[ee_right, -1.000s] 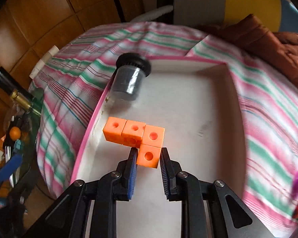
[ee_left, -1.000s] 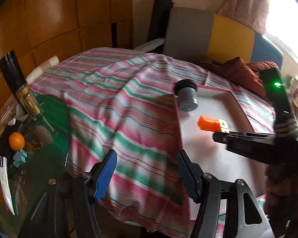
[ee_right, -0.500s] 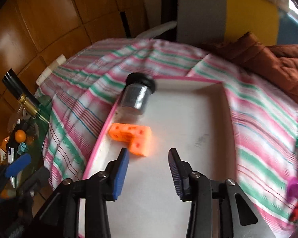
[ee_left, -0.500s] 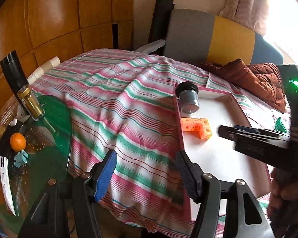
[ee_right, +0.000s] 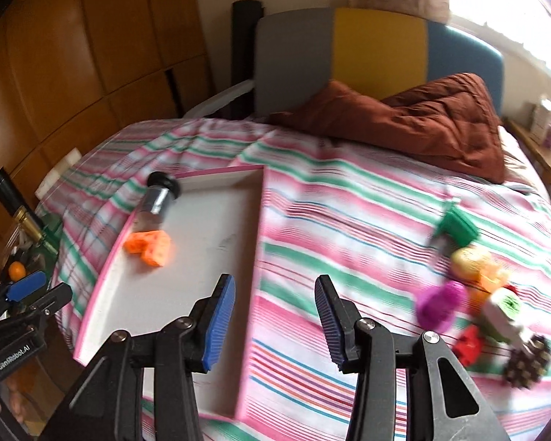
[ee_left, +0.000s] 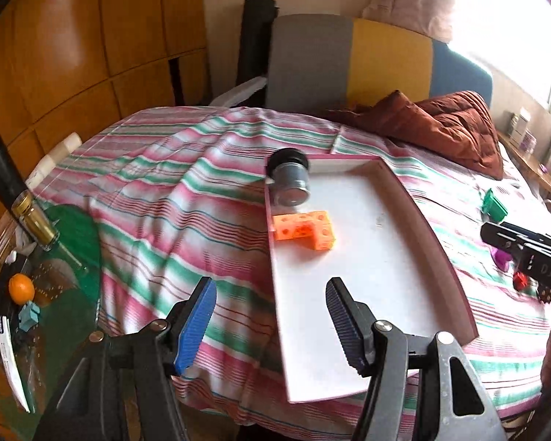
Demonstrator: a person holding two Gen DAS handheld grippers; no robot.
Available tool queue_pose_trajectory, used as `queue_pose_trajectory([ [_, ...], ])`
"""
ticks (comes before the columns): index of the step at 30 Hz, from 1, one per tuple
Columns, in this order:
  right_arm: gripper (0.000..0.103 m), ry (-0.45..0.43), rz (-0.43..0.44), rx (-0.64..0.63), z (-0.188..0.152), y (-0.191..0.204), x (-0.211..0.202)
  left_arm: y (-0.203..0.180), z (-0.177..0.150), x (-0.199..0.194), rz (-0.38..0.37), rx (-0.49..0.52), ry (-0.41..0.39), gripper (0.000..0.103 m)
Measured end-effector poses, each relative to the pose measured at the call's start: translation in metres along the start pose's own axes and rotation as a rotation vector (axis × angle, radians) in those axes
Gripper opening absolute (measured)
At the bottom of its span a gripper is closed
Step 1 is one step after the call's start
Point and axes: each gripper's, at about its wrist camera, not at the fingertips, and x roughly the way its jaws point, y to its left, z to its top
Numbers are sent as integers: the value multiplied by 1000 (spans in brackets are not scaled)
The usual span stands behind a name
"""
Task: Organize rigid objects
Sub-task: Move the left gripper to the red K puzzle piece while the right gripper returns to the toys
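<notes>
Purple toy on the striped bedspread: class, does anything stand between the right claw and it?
Nothing visible does. The right claw hangs open over bare striped bedspread, and the purple toy lies off to its right, with the other small toys clustered beside and beyond it, not in between.

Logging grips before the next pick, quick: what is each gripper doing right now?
Left gripper: open, holding nothing.
Right gripper: open, nothing between its jaws, which have just been opening; the orange block piece lies in the tray.
</notes>
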Motion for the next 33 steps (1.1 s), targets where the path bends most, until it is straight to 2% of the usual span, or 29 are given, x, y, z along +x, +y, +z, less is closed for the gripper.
queue_pose_trajectory([
  [6,47,-22,-52,53,-8,-35,-17,-22,2,-1,-21,50,-1,63],
  [10,55,-41,-92,102,-12,-63,-30,-33,3,-2,-42,69,-3,63],
  [22,61,-85,-248,202,-19,-146,-66,-62,5,0,-100,131,14,63],
  [25,68,-102,-297,238,-24,-171,-78,-70,6,0,-121,143,16,63],
  [30,70,-152,-390,372,-42,-225,-95,-93,8,-1,-189,178,31,63],
  [33,70,-154,-423,508,-58,-256,-100,-109,8,-2,-224,189,48,63],
])
